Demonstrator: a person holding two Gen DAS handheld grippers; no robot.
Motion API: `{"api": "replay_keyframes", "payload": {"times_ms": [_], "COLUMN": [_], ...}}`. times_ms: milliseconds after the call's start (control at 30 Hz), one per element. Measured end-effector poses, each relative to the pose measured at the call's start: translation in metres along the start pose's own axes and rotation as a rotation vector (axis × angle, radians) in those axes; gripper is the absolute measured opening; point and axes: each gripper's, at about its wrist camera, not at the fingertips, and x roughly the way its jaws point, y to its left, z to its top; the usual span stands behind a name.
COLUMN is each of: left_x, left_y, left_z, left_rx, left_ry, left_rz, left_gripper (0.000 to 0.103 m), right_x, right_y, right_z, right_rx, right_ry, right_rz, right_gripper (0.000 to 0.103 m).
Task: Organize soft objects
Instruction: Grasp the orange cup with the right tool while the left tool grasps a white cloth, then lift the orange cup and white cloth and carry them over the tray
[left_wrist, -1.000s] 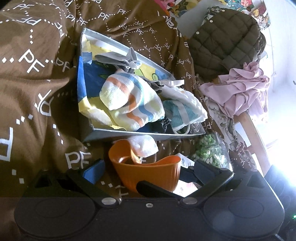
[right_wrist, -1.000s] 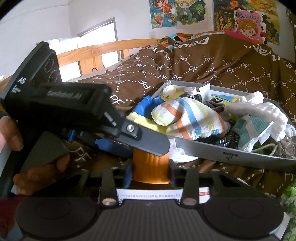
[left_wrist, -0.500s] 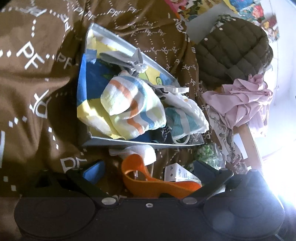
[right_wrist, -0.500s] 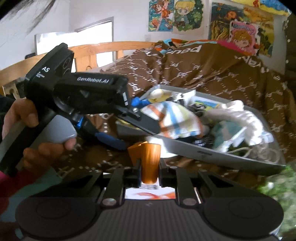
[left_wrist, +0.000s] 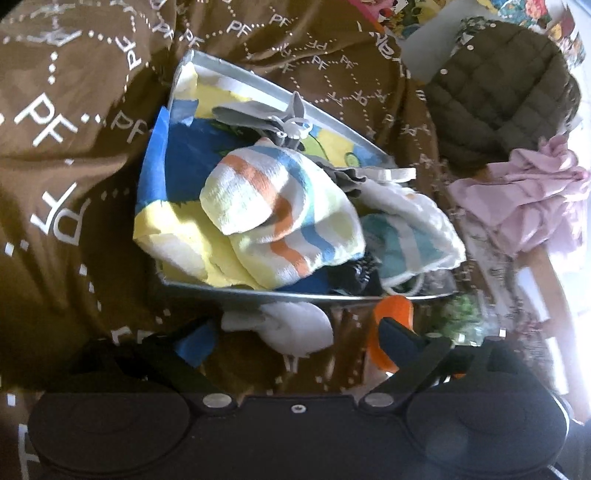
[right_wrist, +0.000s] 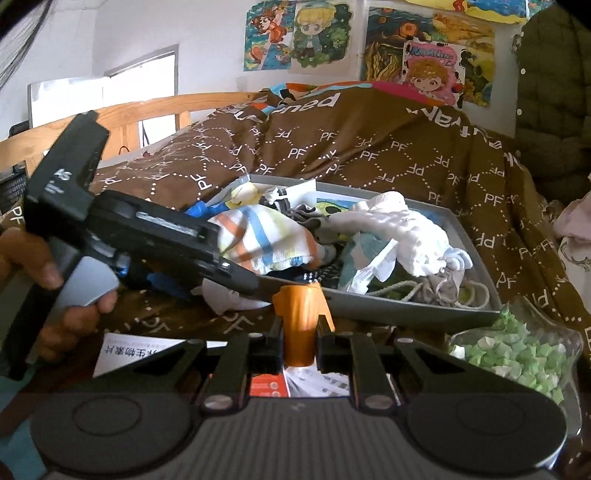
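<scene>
Near the grey tray (right_wrist: 406, 314), the right gripper (right_wrist: 300, 339) squeezes the orange cup (right_wrist: 301, 325), which could spring free, while the left gripper's (left_wrist: 295, 343) wide jaws are closing on nothing.

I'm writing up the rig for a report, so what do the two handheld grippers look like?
Both are matte black. The left gripper has angular arms, silver pivot screws and blue finger pads; the right view shows white lettering and a grey trigger. The right gripper has black fingers, silver screws and a ribbed grey body.

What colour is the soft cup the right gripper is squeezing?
Orange. The soft cup is pinched between the right gripper fingers, clearest in the right wrist view.
</scene>
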Motion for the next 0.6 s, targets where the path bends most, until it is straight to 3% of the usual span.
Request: {"api": "replay_keyframes", "payload": {"times_ms": [133,200,267,367,600], "left_x": [0.0051,0.0062,0.0067,0.0077,0.0014], "left_y": [-0.0027,-0.0033,-0.0019,0.0027,0.0038], "left_z": [0.0004,0.0001,-0.0004,0.0007,-0.0057], "left_rx": [0.0,0.007,0.005,-0.019,-0.026], "left_ry": [-0.013,-0.009,-0.011,-0.008,-0.023], "left_rz": [0.054,0.073,0.104,0.112,0.09], "left_gripper": [0.075,0.064,0.043,0.029,0.016], "right_x": [-0.0005,0.0006,0.001,0.001,0.0014], "right_y": [0.0003,-0.0008,-0.0008,-0.0005,-0.0005], "right_z": [-0.0021,-0.0023,-0.0028,-0.0032,-0.0034], "right_rx": [0.011,0.022,0.031,0.031,0.044], "right_ry": [-0.002,0.0,0.0,0.0,-0.005], "right_rz": [0.009,0.014,0.017,0.018,0.016], "right_gripper": [0.017,0.017,0.017,0.017,0.017]}}
